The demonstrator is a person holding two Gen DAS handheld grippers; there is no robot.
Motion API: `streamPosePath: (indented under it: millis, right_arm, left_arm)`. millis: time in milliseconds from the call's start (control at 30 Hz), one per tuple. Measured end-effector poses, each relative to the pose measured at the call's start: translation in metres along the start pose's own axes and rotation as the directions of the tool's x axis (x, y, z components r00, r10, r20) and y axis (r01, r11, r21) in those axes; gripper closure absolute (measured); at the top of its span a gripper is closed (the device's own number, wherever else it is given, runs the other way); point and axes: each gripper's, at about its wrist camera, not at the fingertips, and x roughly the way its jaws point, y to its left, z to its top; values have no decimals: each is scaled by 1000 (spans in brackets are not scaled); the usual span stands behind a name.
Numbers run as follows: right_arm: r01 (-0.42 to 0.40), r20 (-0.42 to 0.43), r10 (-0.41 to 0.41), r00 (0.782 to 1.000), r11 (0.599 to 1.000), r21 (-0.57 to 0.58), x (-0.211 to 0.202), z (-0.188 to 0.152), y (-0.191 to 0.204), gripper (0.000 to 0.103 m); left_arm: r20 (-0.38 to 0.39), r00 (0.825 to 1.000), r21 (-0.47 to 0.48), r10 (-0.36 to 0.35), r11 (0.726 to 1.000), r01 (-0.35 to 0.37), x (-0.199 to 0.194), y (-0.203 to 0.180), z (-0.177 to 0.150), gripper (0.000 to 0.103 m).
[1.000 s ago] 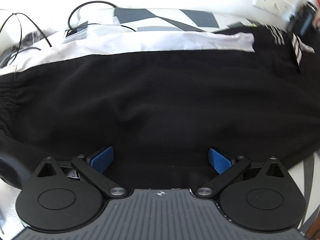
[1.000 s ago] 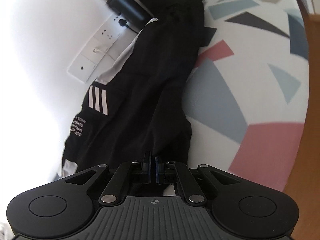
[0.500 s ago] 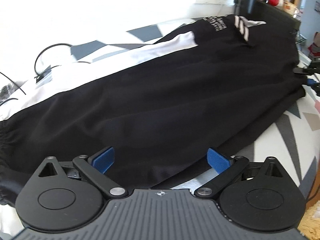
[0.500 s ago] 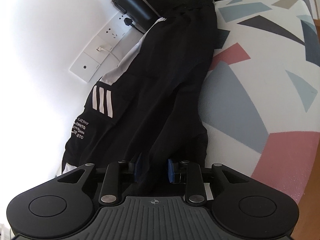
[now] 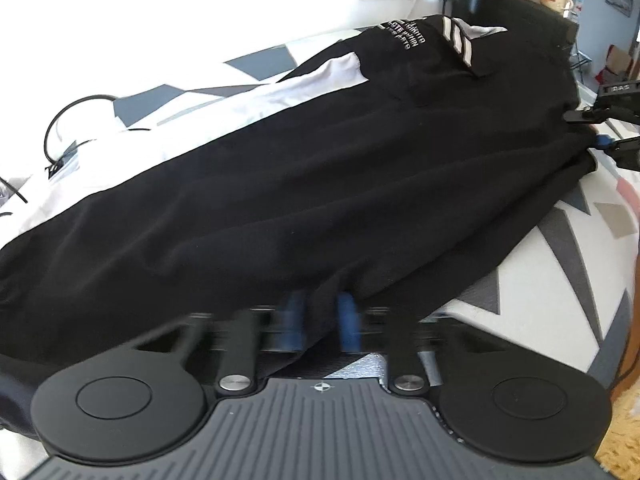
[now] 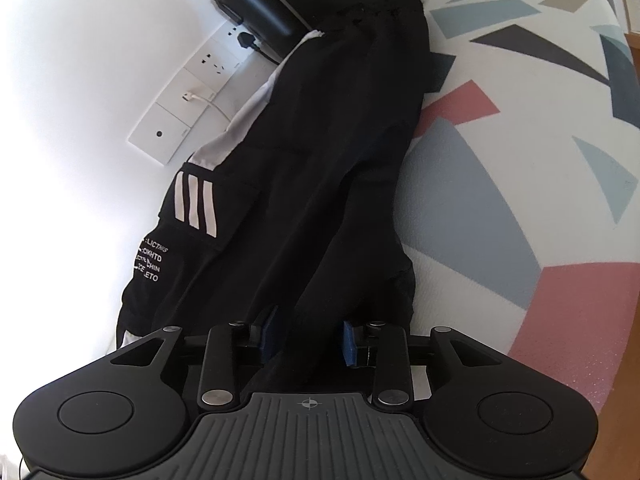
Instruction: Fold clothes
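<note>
Left wrist view first: the left gripper point(image 5: 320, 322) sits right at the near edge of the black trousers point(image 5: 320, 184), blue pads blurred and drawn close with a fold of dark cloth between them, so it reads as pinching the hem, though the blur makes that hard to call for sure. The trousers run long-ways away and to the right of it, spread flat over the patterned bedspread point(image 5: 560, 280), white side panel point(image 5: 280, 92) on the far-left side, stripes and lettering at the far end. Way off at the right edge you can spot the right gripper point(image 5: 600, 128) at the other end of the cloth.

Right wrist view: the right gripper point(image 6: 308, 338) has its blue pads parted, with a bunch of trouser cloth lying loose in the gap, so it's released, not squeezing. From here the trousers point(image 6: 320, 160) stretch straight ahead toward the wall sockets point(image 6: 188, 96) and a black bottle point(image 6: 252, 4).

So each gripper sits at one end of the long axis. A lengthwise fold probably needs both ends held, and the right one looks like it'd have to clamp down first.
</note>
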Motion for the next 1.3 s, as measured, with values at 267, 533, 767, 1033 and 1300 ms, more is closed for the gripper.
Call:
streamPosePath:
  millis: [267,533,767,1033,1300]
  right_arm:
    - [-19,103,24,994,999,-45,-35,-2,13,98]
    - [87,43,-85,996,995,-53,-23,-20,-8,97]
    - [140,61,-133,989,981,-132,-26,-25,1,85]
    - [229,153,-195,969,941,-248,-55,-37,21,63]
    - [184,182,-99,978,817,-546,-9,-61,69,29]
  left_arm:
    - [58,996,3,-65,998,65,-31,9,2,99]
    - [3,997,-18,-80,997,80,-16,8,-14,99]
    - [-15,997,-58,-76,995,75,-9,12,-17,92]
    - [71,992,-235,-100,965,114,-35,35,-29,61]
    - [42,995,-366,90,928,-68,-16,53,-25,51]
